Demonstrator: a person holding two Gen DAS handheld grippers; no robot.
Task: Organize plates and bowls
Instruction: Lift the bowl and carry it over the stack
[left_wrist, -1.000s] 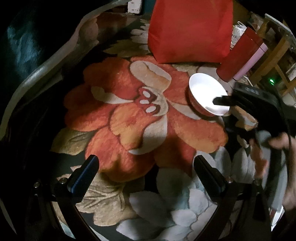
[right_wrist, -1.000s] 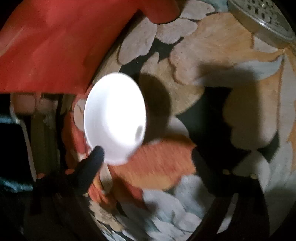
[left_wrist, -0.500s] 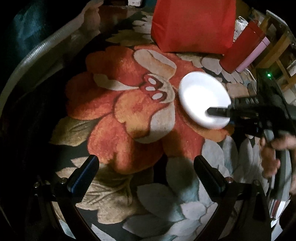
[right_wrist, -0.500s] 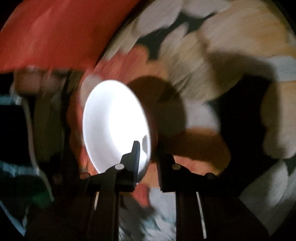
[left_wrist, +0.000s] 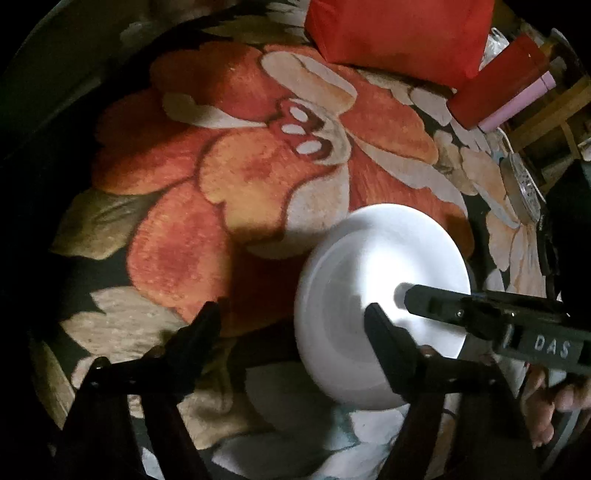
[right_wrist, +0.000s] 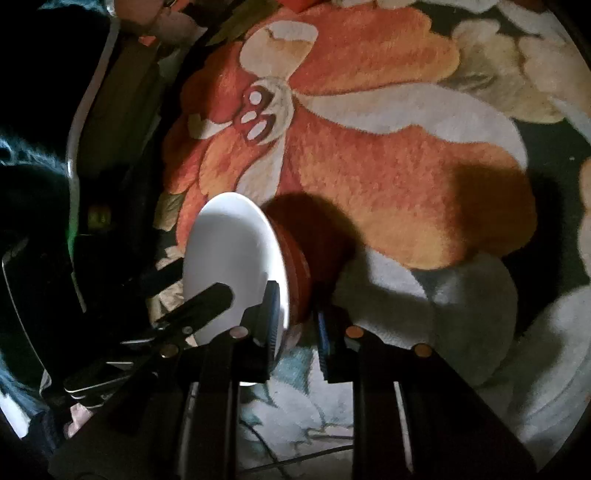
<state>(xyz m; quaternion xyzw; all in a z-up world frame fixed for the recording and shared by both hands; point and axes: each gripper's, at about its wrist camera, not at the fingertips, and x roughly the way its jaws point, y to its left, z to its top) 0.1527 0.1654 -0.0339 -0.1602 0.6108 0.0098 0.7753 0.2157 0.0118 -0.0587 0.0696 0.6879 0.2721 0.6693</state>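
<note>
**Bowl in mid-air hand-over above the flowered rug**

Nearest the left wrist camera, the left claw points steeply down with its jaws closing; one finger overlaps the near rim of the bowl, the other stands clear to the left, and no pad presses on the bowl yet. The right claw is clamped on the bowl's rim, one finger inside the white well and one against the red outer wall, so the bowl hangs tilted on edge above the rug, apart from it, with its shadow thrown on the orange petals.

As I judge it, the step in hand is carrying this single bowl to its place, with the left claw coming in to share or take the load. The next move calls for the left jaws to straddle the thin rim squarely before the right claw lets go; a glazed rim gripped at one point could swing or slip.

Beyond the bowl, the rug lies bare across the big orange flower, a free spot for setting down. At the far edge stands a red bag, with a red and pink box to its right. A perforated metal disc lies at the far right, near the rug's edge. Nothing blocks the way except the two claws crowding each other at the rim. No plates show in either view.
</note>
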